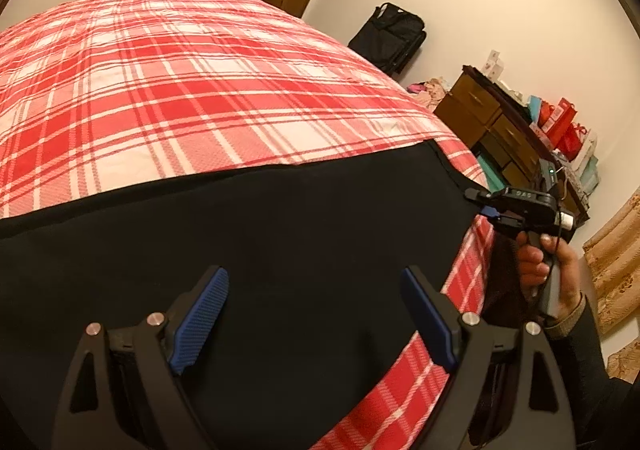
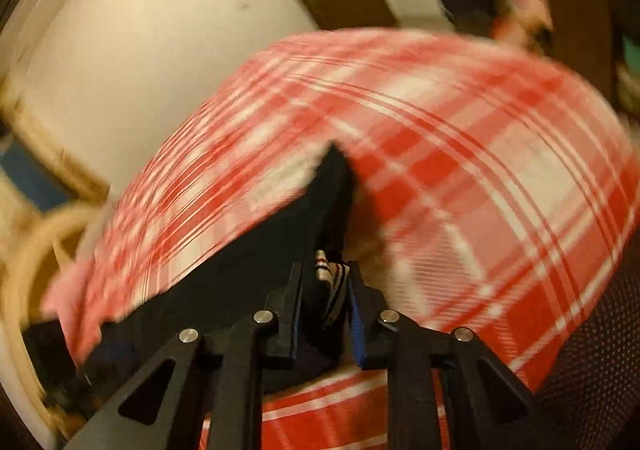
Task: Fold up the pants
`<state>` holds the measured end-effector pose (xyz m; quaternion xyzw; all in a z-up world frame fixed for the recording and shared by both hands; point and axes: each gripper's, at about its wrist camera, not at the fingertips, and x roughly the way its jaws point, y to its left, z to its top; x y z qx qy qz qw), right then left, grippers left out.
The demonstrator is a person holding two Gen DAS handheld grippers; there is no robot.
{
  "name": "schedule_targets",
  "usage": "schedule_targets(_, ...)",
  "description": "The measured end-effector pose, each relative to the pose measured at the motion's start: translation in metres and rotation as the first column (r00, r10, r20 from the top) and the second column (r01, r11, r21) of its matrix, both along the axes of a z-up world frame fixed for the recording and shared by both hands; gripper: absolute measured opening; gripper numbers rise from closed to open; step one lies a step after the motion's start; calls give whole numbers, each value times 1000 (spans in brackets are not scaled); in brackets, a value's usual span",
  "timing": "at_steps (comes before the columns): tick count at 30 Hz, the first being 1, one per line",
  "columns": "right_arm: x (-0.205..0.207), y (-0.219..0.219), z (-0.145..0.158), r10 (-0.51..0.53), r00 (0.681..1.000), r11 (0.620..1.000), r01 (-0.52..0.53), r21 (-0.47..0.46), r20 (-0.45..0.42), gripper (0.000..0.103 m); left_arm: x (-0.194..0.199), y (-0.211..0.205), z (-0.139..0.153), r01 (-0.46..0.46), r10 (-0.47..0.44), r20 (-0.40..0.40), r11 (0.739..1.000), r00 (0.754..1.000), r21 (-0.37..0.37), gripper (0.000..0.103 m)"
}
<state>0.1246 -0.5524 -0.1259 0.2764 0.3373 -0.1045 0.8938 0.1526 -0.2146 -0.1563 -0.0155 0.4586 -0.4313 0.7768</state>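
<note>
While the right tongs (image 2: 325, 290) are clamped on a corner of the black pants (image 1: 280, 250), the fold is best carried across the bed (image 1: 180, 90) low and evenly. The left tongs (image 1: 316, 314) are held apart above the cloth, gripping nothing; the far edge should be matched before release.

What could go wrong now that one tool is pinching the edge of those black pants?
The right gripper holds only a small corner of the pants, so it may slip free. The left gripper hangs open above them, pinning nothing, so the pants could drag across the checked bedspread.

A red plaid bed (image 1: 180, 82) fills the view; far right stand a black suitcase (image 1: 390, 36), a wooden dresser (image 1: 492, 122) and red bags (image 1: 560, 122).
</note>
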Motion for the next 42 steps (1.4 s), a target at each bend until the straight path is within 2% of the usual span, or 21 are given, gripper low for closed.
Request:
schedule_targets(1, 6, 25, 8, 48, 999, 995, -48, -92, -5, 19, -1, -2, 2, 6, -6, -3, 1000, 1000, -12, 89)
schedule_targets(2, 6, 40, 12, 80, 997, 986, -81, -147, -11, 19, 0, -3, 3, 12, -12, -12, 1000, 1000, -28, 89)
schedule_targets(4, 16, 85, 14, 153, 987, 946, -160, -283, -49, 19, 2, -7, 4, 21, -24, -48, 997, 999, -70, 89)
schedule_targets(9, 28, 137, -10, 236, 959, 856, -282, -433, -158, 19, 13, -31, 1, 36, -60, -146, 987, 987, -159, 89)
schedule_targets(13, 24, 149, -18, 264, 948, 829, -317, -461, -176, 19, 26, -62, -9, 37, -88, -235, 977, 968, -212, 89)
schedule_targets(15, 23, 152, -17, 274, 946, 823, -322, -468, -171, 19, 27, -85, -15, 71, -129, -260, 973, 957, -221, 90)
schedule_targets(17, 23, 156, -17, 289, 942, 812, -335, -478, -169, 19, 23, -100, -20, 104, -156, -271, 975, 950, -198, 89)
schedule_targets(18, 21, 158, -17, 301, 939, 807, -343, -481, -166, 19, 21, -105, -20, 102, -150, -256, 976, 955, -191, 89)
schedule_targets(20, 22, 163, -17, 324, 932, 797, -361, -484, -161, 19, 20, -113, -17, 108, -163, -256, 970, 953, -217, 87)
schedule_targets(22, 19, 169, -15, 344, 925, 776, -377, -505, -160, 20, 20, -122, -16, 107, -161, -264, 972, 951, -207, 78)
schedule_targets(23, 18, 171, -15, 352, 923, 767, -381, -517, -158, 22, 20, -123, -14, 112, -163, -260, 973, 952, -203, 70)
schedule_targets(24, 17, 171, -14, 363, 919, 763, -389, -516, -156, 22, 19, -126, -14, 116, -162, -249, 975, 955, -191, 56)
schedule_targets(25, 15, 171, -14, 379, 913, 762, -400, -510, -150, 24, 18, -128, -14, 120, -160, -240, 978, 957, -174, 49)
schedule_targets(26, 12, 169, -12, 395, 909, 763, -404, -505, -131, 25, 15, -130, -14, 128, -163, -226, 979, 961, -161, 35)
schedule_targets(27, 8, 165, -10, 403, 908, 769, -402, -497, -112, 31, 15, -128, -13, 130, -161, -211, 980, 964, -152, 16)
schedule_targets(28, 3, 158, -6, 407, 909, 784, -397, -477, -87, 42, 12, -128, -11, 135, -155, -173, 984, 973, -120, 7)
schedule_targets(31, -15, 143, 3, 424, 905, 822, -379, -425, 13, 51, 9, -119, -5, 135, -148, -129, 985, 980, -105, 6)
schedule_targets(35, -30, 133, 7, 405, 910, 849, -341, -403, 85, 52, 12, -93, 19, 123, -132, -65, 984, 989, -130, 6)
schedule_targets(38, -27, 135, 4, 405, 911, 852, -344, -393, 80, 52, 14, -67, 34, 110, -116, -39, 986, 992, -128, 6)
schedule_targets(40, -26, 142, 1, 416, 908, 843, -359, -401, 61, 52, 14, -48, 41, 92, -93, -11, 991, 996, -97, 6)
schedule_targets(42, -25, 146, -2, 431, 901, 826, -374, -422, 45, 52, 14, -30, 44, 70, -73, -22, 993, 997, -97, 6)
